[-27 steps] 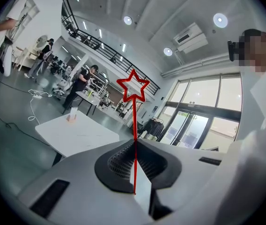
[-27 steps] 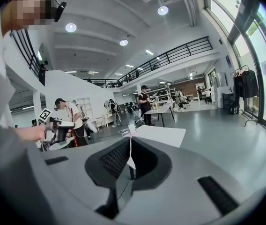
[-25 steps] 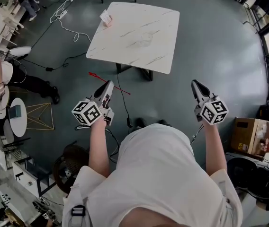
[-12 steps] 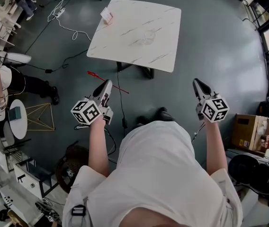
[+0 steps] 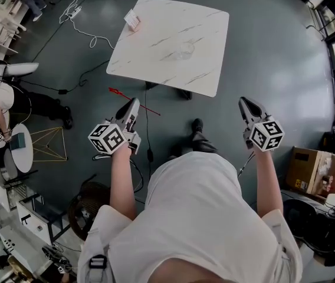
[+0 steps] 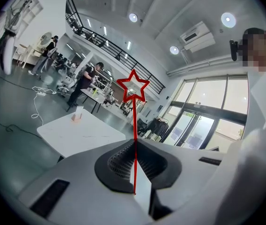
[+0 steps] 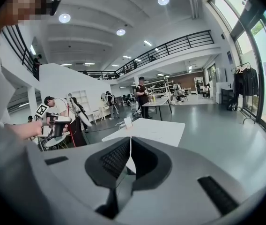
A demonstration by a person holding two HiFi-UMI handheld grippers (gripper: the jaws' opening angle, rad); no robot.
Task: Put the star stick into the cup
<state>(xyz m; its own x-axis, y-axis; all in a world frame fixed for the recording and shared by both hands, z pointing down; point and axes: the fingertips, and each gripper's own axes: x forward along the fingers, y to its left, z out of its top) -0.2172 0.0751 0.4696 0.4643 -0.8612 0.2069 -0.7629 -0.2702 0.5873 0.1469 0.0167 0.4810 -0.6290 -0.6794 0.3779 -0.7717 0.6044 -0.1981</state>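
Note:
The star stick (image 5: 133, 102) is a thin red rod with an outlined red star at its tip (image 6: 133, 89). My left gripper (image 5: 133, 104) is shut on the rod, which stands up between its closed jaws (image 6: 134, 142) in the left gripper view. The clear cup (image 5: 184, 50) sits near the middle of the white marble-pattern table (image 5: 155, 22), well ahead of both grippers. My right gripper (image 5: 243, 102) is held at the right over the floor. Its jaws (image 7: 130, 139) are shut with nothing between them.
A small card holder (image 5: 132, 20) stands at the table's far left corner. Cables (image 5: 85, 37) run over the grey floor left of the table. Cardboard boxes (image 5: 309, 170) sit at the right. People stand at desks (image 7: 142, 97) behind the table.
A shoe has stepped forward under me and the table has shifted slightly in the head view. Both grippers keep their pose, the left still shut on the stick.

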